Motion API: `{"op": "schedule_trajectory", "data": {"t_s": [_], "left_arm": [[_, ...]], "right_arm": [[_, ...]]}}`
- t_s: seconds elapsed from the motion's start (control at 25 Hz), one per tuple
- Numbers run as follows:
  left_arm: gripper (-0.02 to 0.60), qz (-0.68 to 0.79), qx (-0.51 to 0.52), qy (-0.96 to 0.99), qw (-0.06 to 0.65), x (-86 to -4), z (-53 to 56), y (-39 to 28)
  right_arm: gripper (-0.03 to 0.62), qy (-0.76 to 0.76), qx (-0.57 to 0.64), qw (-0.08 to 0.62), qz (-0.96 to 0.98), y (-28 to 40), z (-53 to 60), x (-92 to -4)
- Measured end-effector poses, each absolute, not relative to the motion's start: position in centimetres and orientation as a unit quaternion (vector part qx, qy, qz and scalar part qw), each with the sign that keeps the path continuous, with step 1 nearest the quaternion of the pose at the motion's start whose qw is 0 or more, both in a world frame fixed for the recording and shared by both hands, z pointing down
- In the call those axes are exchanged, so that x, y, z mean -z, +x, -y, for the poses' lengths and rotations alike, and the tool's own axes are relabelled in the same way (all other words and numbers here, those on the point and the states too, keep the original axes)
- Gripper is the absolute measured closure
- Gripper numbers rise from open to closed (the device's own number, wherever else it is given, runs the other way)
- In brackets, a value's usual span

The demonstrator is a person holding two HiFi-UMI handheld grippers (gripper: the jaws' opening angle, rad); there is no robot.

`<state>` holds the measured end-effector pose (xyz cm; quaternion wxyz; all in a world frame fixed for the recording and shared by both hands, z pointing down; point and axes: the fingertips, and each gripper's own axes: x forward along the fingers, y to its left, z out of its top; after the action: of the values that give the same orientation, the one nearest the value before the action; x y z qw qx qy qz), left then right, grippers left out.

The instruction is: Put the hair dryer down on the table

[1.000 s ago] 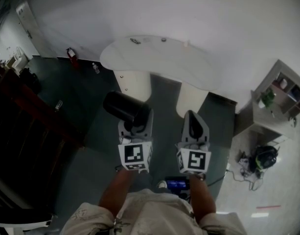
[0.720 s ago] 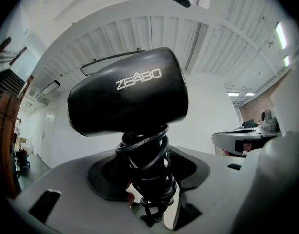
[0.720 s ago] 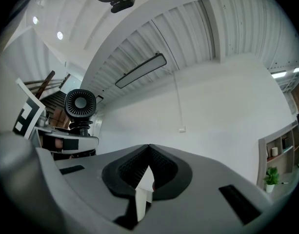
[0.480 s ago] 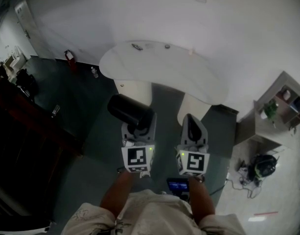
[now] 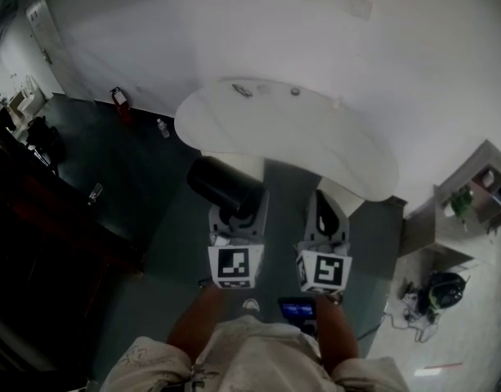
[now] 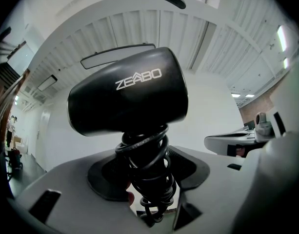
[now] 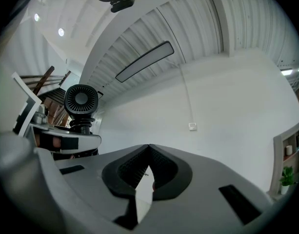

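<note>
My left gripper [image 5: 236, 216] is shut on the handle of a black hair dryer [image 5: 221, 185], which is held in the air. In the left gripper view the dryer [image 6: 129, 91] stands upright between the pads, its barrel pointing left, with its cord coiled round the handle [image 6: 148, 165]. My right gripper [image 5: 325, 212] is beside it on the right, shut with nothing in it; its tips meet in the right gripper view [image 7: 148, 148], where the dryer's rear grille [image 7: 81, 100] shows at the left. A white rounded table [image 5: 315, 149] lies just ahead of both grippers.
Two small items [image 5: 243, 90] [image 5: 295, 91] lie near the table's far edge. A fire extinguisher [image 5: 119, 98] and a bottle [image 5: 161, 127] stand on the dark floor to the left. A shelf unit [image 5: 471, 198] and a dark bag [image 5: 444, 288] are at the right.
The table has come closer to the grippers and sits lower in the head view. Both grippers keep their places side by side, and the dryer stays in the left one.
</note>
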<state>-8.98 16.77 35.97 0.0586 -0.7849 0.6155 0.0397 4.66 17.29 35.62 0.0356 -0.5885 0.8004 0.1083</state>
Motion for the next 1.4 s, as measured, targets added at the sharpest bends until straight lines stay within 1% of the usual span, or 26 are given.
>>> {"op": "schedule_trajectory", "data": {"t_s": [0.16,0.36,0.72,1.12,1.4], "left_arm": [[0.347,-0.613,-0.038,-0.787,0.056,-36.0,-14.6,-10.9],[0.347,-0.611,-0.036,-0.789,0.054,-36.4,-11.7,-11.6],[0.347,-0.614,-0.038,-0.787,0.047,-37.5,-4.4,-9.6],[0.347,-0.613,-0.04,-0.789,0.034,-37.2,7.5,-3.4],[0.347,-0.613,-0.037,-0.788,0.038,-36.8,13.1,-0.3]], "right_arm": [[0.589,-0.589,-0.104,0.028,-0.801,2.6,-15.1,-35.5],[0.589,-0.591,-0.1,0.023,-0.801,1.9,-12.4,-35.7],[0.589,-0.586,-0.095,0.019,-0.804,3.2,-5.3,-37.7],[0.589,-0.601,-0.091,0.015,-0.794,10.9,6.3,-36.9],[0.589,-0.607,-0.083,0.026,-0.79,14.7,12.3,-36.5]]}}
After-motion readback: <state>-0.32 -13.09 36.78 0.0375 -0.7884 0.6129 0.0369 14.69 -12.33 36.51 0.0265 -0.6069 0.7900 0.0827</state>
